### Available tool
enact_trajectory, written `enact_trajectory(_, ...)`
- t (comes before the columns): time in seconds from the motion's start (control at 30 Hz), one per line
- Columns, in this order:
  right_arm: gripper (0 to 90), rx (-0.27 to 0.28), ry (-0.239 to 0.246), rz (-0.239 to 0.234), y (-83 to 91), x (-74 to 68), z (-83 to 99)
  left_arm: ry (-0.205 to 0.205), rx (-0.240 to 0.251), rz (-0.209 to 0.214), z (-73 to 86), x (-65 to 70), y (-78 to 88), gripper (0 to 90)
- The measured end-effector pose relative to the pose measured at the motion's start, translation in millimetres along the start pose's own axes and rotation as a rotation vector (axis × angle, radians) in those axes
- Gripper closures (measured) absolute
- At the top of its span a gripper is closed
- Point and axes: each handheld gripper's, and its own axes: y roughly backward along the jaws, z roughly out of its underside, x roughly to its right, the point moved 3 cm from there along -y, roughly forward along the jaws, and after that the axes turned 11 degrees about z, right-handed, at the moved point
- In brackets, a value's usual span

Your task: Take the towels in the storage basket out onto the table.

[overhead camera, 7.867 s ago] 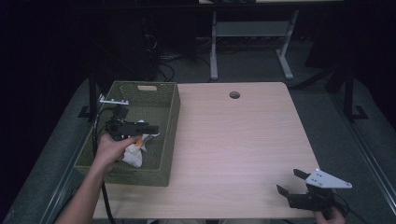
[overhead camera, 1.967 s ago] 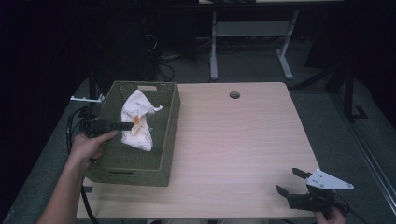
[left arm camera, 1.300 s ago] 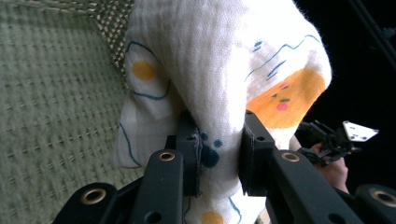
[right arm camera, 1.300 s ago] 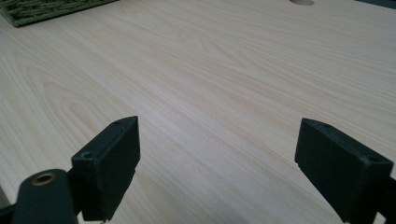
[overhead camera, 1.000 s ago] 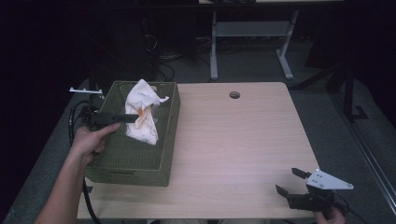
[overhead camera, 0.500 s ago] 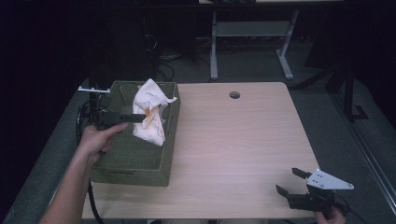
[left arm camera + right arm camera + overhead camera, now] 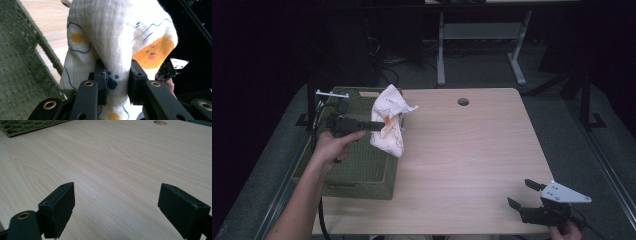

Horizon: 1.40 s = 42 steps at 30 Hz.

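A person's left hand (image 7: 332, 145) holds the left gripper (image 7: 384, 125) level above the table's left side, its two black jaws clamped on a crumpled white muslin cloth printed with orange blobs and thin blue lines (image 7: 389, 122). The cloth hangs clear in the air from the jaws, bunched where they pinch it, its lower end drooping over the right-hand rim of the olive-green woven basket (image 7: 357, 172) and the near strip of tabletop beside it. In the left gripper view the same cloth (image 7: 112, 42) bulges up between the two pads, which press into it from both sides; an orange patch with small pink and dark marks sits on the fold at the right, and blue dots show just above the pinch. The basket's woven green wall (image 7: 22, 67) runs along the left of that view, with pale wood beyond its rim.

The basket sits on the left end of the light wooden table (image 7: 472, 160), its long side running away from the person. A round cable hole (image 7: 463, 101) lies in the tabletop near the far edge, well apart from the cloth.

At the near right corner of the table, the right gripper (image 7: 522, 195), topped by a grey three-cornered plate, rests low over the wood with its jaws spread wide and nothing between them. The right gripper view shows those two black pads (image 7: 60, 205) standing far apart over bare wood grain, with a corner of the basket (image 7: 27, 126) at the top left.
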Motion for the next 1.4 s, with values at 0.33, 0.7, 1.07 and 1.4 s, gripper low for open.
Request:
enact_trajectory(0.33, 13.8, 0.006, -0.007, -0.002, 0.0, 1.2, 0.3, -0.014, -0.024, 0.023, -1.2, 4.6, -22.5, 73.0)
enact_trajectory(0.7, 13.8, 0.008, -0.020, -0.001, 0.3, 2.2, -1.6, -0.028, -0.053, 0.053, -4.2, 9.0, -51.4, 73.0)
enact_trajectory(1.07, 13.8, 0.007, -0.019, -0.008, -0.9, 0.7, -2.6, -0.039, -0.081, 0.087, -4.0, 12.3, -82.7, 73.0)
enact_trajectory(1.4, 13.8, 0.006, -0.002, -0.010, -2.3, -0.8, -3.7, -0.044, -0.096, 0.091, -5.1, 12.4, -102.8, 72.9)
